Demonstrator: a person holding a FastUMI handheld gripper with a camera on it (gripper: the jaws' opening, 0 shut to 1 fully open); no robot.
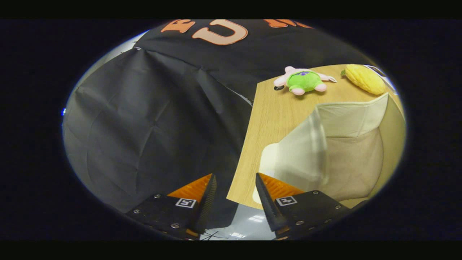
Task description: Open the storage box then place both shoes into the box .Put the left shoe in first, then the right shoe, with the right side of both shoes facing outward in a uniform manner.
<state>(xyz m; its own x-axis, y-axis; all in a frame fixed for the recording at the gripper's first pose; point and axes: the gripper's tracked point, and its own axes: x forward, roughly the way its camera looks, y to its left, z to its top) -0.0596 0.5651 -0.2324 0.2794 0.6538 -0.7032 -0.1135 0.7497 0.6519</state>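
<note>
A cream fabric storage box (346,159) stands on the wooden table (278,108), just ahead of my right finger. Its opening faces me and shows a beige inside. A pale, partly see-through flap (319,144) stands along the box's near left side. My gripper (235,175) is open, with nothing between its orange and black fingers (202,191). It hovers at the table's near corner, to the left of the box and apart from it. The whole view is tilted.
A green and pink plush toy (303,81) and a yellow plush (364,78) lie at the table's far side, beyond the box. Black cloth (144,126) hangs to the left of the table. Glossy grey floor (249,224) shows below the fingers.
</note>
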